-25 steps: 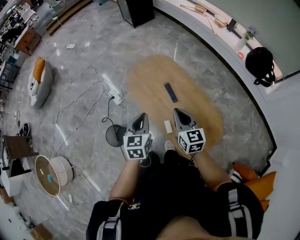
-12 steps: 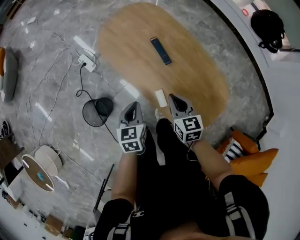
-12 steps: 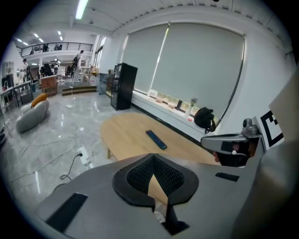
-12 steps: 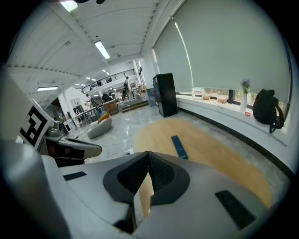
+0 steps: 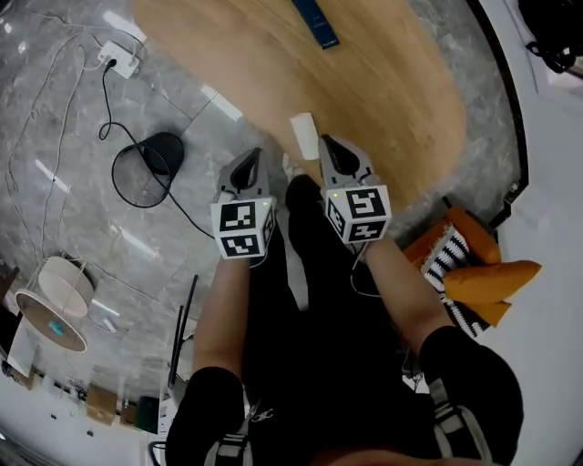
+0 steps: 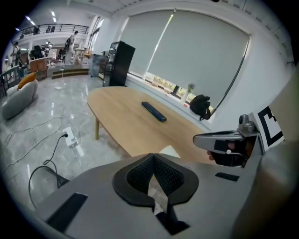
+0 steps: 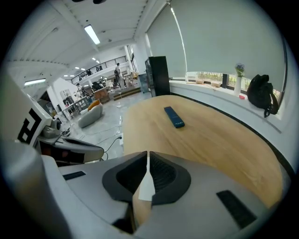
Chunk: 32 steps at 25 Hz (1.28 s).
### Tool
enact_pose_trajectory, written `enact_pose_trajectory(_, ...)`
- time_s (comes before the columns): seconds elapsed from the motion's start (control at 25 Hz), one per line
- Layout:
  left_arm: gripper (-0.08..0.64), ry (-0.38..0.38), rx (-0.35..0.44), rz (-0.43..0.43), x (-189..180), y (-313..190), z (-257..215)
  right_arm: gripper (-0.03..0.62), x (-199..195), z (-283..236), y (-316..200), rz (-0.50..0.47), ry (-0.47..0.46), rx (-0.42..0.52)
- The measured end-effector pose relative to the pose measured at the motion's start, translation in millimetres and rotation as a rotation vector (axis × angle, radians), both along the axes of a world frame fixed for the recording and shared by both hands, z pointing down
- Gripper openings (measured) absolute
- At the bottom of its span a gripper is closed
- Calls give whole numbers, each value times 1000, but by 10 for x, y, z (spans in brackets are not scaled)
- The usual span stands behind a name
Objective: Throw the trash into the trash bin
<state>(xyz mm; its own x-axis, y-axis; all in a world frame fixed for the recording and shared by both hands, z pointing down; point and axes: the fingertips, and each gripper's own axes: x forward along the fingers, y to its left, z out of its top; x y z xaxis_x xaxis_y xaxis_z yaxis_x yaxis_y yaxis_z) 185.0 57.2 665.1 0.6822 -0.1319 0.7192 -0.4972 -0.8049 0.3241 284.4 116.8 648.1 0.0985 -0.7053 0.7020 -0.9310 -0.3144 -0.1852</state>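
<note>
- Head view: my left gripper [image 5: 249, 157] and right gripper [image 5: 326, 143] sit side by side at mid frame, both tilted down and pointing toward the top of the picture.
- Left gripper view: my jaws are clenched tip to tip with nothing gripped; only a thin slit shows below the tips.
- Right gripper view: these jaws are also pressed together and empty, and a white sliver shows through the slit.
- The trash [image 5: 304, 135], a small white piece, lies on the near edge of the table [image 5: 392, 82], upper middle of the head view. It is just beside the right gripper's tip, and I cannot tell if they touch.
- The bin [image 5: 148, 168], black mesh, stands on the floor at upper left, apart from the left gripper.
- A dark remote [image 5: 314, 20] lies on the table at the top edge.
</note>
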Motion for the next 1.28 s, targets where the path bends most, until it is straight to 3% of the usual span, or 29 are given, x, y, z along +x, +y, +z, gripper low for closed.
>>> enact_pose_trajectory(0.04, 12, -1, -9, 8, 5, 31, 36, 15, -34, 54, -7, -14, -16, -10)
enact_pose_trajectory(0.16, 12, 2, -23, 19, 20, 74, 92, 123, -113, 245, -50, -60, -59, -53)
enact_pose_trajectory(0.32, 12, -9, -38, 32, -29, 100, 152, 170, -125, 506, -83, -75, -29, -154)
enact_pose_trajectory(0.72, 12, -16, -48, 19, -95, 12, 210, 170, -121, 939, -4, -87, -75, -317)
enact_pose_trajectory(0.84, 12, -8, -44, 12, -89, -20, 180, 163, -56, 768, -58, -51, -72, -237)
enact_pose_trajectory(1.04, 12, 4, -31, -4, -66, -59, 121, 161, 145, 336, -218, -1, 20, -76)
enact_pose_trajectory(1.28, 12, 17, -9, -69, -112, -111, 3, 161, 194, 47, -393, -12, 16, 1)
